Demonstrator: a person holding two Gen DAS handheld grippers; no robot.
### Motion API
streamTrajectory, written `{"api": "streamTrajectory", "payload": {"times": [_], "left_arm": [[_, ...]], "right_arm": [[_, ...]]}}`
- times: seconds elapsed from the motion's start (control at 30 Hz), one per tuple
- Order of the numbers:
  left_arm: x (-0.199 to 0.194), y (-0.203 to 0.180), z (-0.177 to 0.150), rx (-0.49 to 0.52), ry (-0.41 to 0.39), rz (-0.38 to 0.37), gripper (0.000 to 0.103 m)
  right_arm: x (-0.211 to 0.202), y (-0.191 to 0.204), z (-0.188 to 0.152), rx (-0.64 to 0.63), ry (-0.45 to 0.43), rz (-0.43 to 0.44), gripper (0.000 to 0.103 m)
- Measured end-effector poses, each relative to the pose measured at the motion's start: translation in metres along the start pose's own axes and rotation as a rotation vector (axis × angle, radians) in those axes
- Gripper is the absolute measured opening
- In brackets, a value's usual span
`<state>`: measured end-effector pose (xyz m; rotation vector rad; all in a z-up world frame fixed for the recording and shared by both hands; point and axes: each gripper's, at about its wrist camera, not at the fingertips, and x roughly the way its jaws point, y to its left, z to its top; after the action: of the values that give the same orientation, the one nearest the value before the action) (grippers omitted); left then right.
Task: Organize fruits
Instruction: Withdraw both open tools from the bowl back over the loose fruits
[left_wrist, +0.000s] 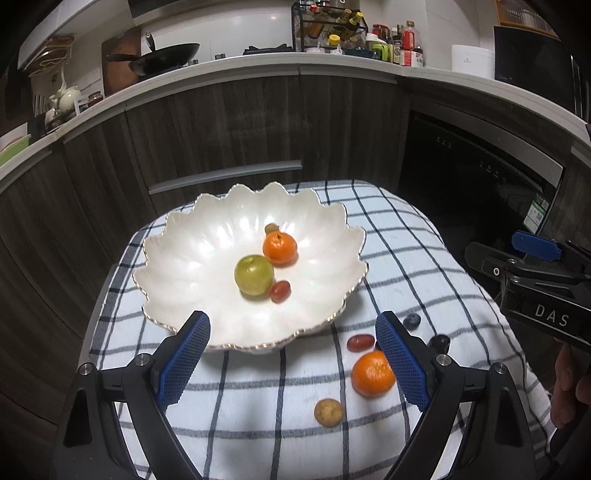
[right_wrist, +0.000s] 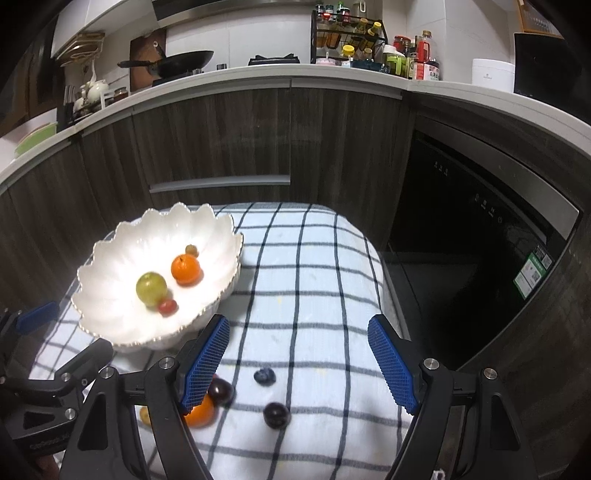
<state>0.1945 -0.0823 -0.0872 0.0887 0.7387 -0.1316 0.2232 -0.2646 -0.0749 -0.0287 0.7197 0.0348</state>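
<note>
Roughly halfway by count. Scalloped white bowl (left_wrist: 177, 258) on the checked cloth (left_wrist: 424, 236) already holds four: green apple (left_wrist: 254, 275), tangerine (left_wrist: 279, 248), red grape (left_wrist: 280, 291) touching the apple, and a small brownish fruit (left_wrist: 271, 228) behind the tangerine, too small to identify.

Still out on the cloth, all near the bowl's front right: second tangerine (left_wrist: 371, 373), red grape (left_wrist: 359, 342), tan round fruit (left_wrist: 328, 412), blueberry (right_wrist: 264, 376), two dark grapes (right_wrist: 276, 415) (right_wrist: 220, 389). So six left, as far as I can see.

Left gripper (left_wrist: 291, 360): jaws spread wide, nothing between the pads, hanging over the bowl's near rim. Right gripper (right_wrist: 297, 365): also spread, empty, over the loose berries. The blueberry and the nearer dark grape sit in its gap, so I'd guess one of them goes next.
</note>
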Motion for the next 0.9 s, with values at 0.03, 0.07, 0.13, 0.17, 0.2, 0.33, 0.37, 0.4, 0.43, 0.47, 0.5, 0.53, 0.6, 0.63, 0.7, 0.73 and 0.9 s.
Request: {"api": "streamTrajectory", "payload": {"times": [0.03,0.07,0.13,0.17,0.2,0.33,0.37,0.4,0.43,0.47,0.5,0.53,0.6,0.63,0.7,0.73,0.9], "left_arm": [[0.0,0.0,-0.002,0.001,0.0,-0.003,0.092],[0.0,-0.001,-0.005,0.002,0.0,-0.004,0.092],[0.0,-0.002,-0.009,0.005,-0.001,-0.011,0.092],[0.001,-0.002,-0.011,0.007,-0.001,-0.016,0.092],[0.001,-0.003,-0.013,0.008,0.0,-0.022,0.091],[0.004,-0.005,-0.021,0.02,0.006,-0.033,0.087],[0.004,-0.006,-0.023,0.023,0.01,-0.035,0.086],[0.005,-0.007,-0.025,0.026,0.014,-0.039,0.085],[0.007,-0.007,-0.028,0.029,0.017,-0.044,0.083],[0.008,-0.007,-0.03,0.032,0.019,-0.051,0.08],[0.008,-0.008,-0.031,0.033,0.021,-0.059,0.077],[0.009,-0.008,-0.033,0.034,0.024,-0.066,0.075],[0.011,-0.009,-0.037,0.039,0.027,-0.066,0.075],[0.012,-0.01,-0.039,0.041,0.029,-0.067,0.074],[0.014,-0.011,-0.043,0.048,0.034,-0.07,0.071],[0.015,-0.011,-0.046,0.053,0.038,-0.072,0.069],[0.023,-0.014,-0.055,0.061,0.06,-0.084,0.065]], "right_arm": [[0.001,0.001,-0.002,-0.002,0.003,0.001,0.078],[0.001,0.001,-0.004,-0.004,0.005,0.001,0.078],[0.003,0.002,-0.008,-0.006,0.01,0.003,0.078],[0.003,0.002,-0.011,-0.007,0.014,0.005,0.078],[0.004,0.002,-0.013,-0.008,0.017,0.006,0.078],[0.006,0.002,-0.022,-0.011,0.025,0.007,0.078],[0.007,0.002,-0.024,-0.011,0.027,0.007,0.078],[0.008,0.002,-0.026,-0.012,0.031,0.007,0.078],[0.009,0.002,-0.028,-0.013,0.035,0.008,0.078],[0.01,0.002,-0.03,-0.013,0.038,0.009,0.078],[0.011,0.002,-0.032,-0.012,0.042,0.009,0.078],[0.013,0.002,-0.035,-0.011,0.046,0.01,0.078],[0.014,0.002,-0.04,-0.008,0.051,0.013,0.078],[0.016,0.002,-0.042,-0.009,0.054,0.015,0.078],[0.018,0.003,-0.046,-0.014,0.062,0.015,0.078],[0.019,0.003,-0.047,-0.015,0.065,0.015,0.078],[0.025,0.004,-0.056,-0.021,0.078,0.018,0.078]]}}
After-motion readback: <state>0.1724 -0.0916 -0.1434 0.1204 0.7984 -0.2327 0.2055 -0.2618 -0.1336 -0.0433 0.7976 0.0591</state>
